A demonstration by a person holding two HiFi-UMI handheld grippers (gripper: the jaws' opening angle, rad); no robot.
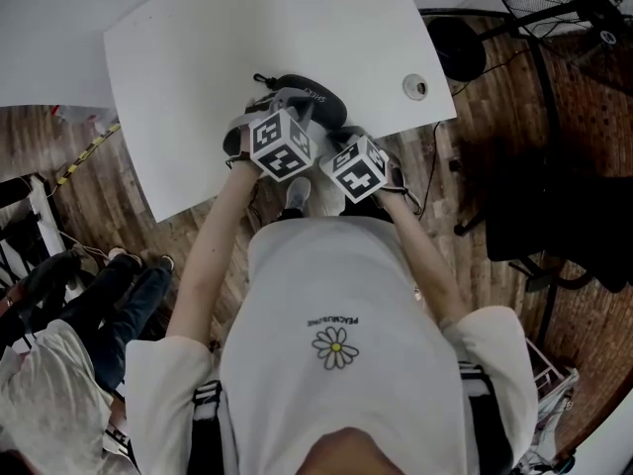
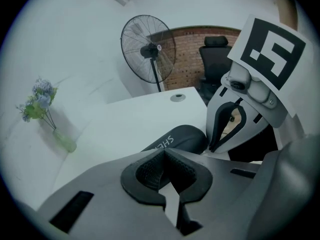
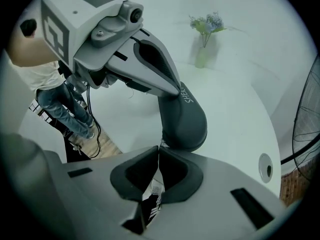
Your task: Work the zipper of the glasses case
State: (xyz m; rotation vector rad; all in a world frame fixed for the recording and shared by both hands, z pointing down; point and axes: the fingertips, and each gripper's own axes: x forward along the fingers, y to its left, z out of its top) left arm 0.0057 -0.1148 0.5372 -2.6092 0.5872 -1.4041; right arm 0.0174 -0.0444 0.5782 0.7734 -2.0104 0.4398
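One dark grey glasses case is seen lying flat on the white table, close to the near edge, w/ pale lettering on its rounded top; it is judged a semi-stiff moulded shell, light, smooth-skinned, so likely to skid on the slick tabletop if tugged w/o being pinned; the body is best steadied at one end, low on the shell near the seam, while the zip pull is pinched by the other gripper; the pull itself is small and thin, so a firm, square pinch is called for.

Left gripper: jaws brought fully together, tips set at the case's lettered end, touching or just beside it; what, if anything, is nipped there can't be told. Right gripper: jaws also pressed together, tips right against the opp. end of the case; a small pale bit is seen at the tips, poss. the zip pull, but that is not certain.

Further out, a round cable hole is set in the table's far right corner; a vase of flowers stands well apart; a standing fan is placed beyond the table.
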